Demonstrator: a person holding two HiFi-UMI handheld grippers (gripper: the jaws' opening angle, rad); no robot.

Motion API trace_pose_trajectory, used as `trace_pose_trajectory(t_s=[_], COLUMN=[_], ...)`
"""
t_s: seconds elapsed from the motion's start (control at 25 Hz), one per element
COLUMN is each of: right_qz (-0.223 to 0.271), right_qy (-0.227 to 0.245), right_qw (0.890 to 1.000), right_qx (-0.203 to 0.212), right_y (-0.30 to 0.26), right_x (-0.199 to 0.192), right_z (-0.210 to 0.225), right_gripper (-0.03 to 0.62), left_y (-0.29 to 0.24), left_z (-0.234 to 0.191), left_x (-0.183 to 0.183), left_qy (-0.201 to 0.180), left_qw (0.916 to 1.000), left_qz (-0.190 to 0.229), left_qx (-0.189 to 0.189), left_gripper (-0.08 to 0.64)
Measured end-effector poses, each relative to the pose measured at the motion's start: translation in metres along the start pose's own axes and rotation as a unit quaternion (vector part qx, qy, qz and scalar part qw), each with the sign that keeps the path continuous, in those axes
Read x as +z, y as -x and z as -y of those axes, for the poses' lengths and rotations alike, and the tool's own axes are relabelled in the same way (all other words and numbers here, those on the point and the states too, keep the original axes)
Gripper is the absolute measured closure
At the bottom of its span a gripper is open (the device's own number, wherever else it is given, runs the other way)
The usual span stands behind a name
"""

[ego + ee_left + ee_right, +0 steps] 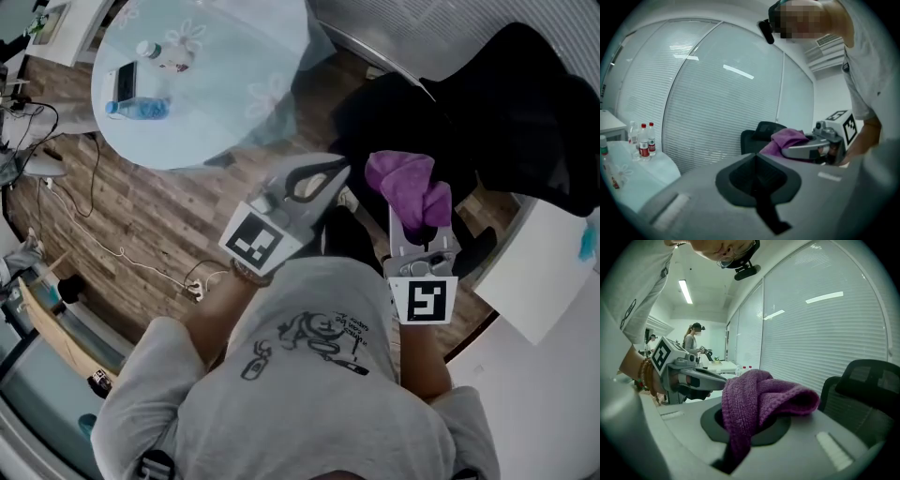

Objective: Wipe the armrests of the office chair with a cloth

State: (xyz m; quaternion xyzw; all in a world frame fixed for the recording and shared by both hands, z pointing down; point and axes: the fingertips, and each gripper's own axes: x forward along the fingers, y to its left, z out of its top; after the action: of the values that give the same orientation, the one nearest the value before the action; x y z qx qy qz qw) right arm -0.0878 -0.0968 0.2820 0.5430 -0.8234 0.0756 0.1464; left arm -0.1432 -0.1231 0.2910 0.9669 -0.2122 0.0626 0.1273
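Stands close over a black office chair with a mesh back (525,103), with a grey two-jaw gripper in each hand. Grips a purple knitted cloth (411,190) in the right gripper (416,223), the jaws pressed together on one fold and the rest bunched over the jaw tips. Shows the same in the right gripper view: cloth (757,401) piled on the right gripper (740,437), one end drooping to the right, with the chair (867,390) behind it and apart from it. Holds the left gripper (323,176) just beside the cloth, on its left, jaws brought together with nothing between them, as read also in the left gripper view (759,187). Holds both grippers in the air above the chair seat. Cannot make out the armrests in the dark shapes below. Farther left: a round table under a pale blue flowered cover (234,56), a clear plastic bottle (141,109) lying on it, and a brown wood-plank floor (141,206).
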Motion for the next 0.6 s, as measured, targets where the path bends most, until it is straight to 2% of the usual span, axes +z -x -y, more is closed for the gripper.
trace_pose_trajectory(t_s=[0.6], right_qz=[-0.018], right_qy=[-0.004], right_qw=[0.999], right_qx=[0.032], right_y=[-0.078], right_x=[-0.072], right_z=[0.025], right_gripper=[0.560], left_y=[-0.045], left_z=[-0.062], left_x=[-0.070], left_qy=[0.013], left_qw=[0.9991], left_qz=[-0.013], left_qx=[0.039], left_gripper=[0.560])
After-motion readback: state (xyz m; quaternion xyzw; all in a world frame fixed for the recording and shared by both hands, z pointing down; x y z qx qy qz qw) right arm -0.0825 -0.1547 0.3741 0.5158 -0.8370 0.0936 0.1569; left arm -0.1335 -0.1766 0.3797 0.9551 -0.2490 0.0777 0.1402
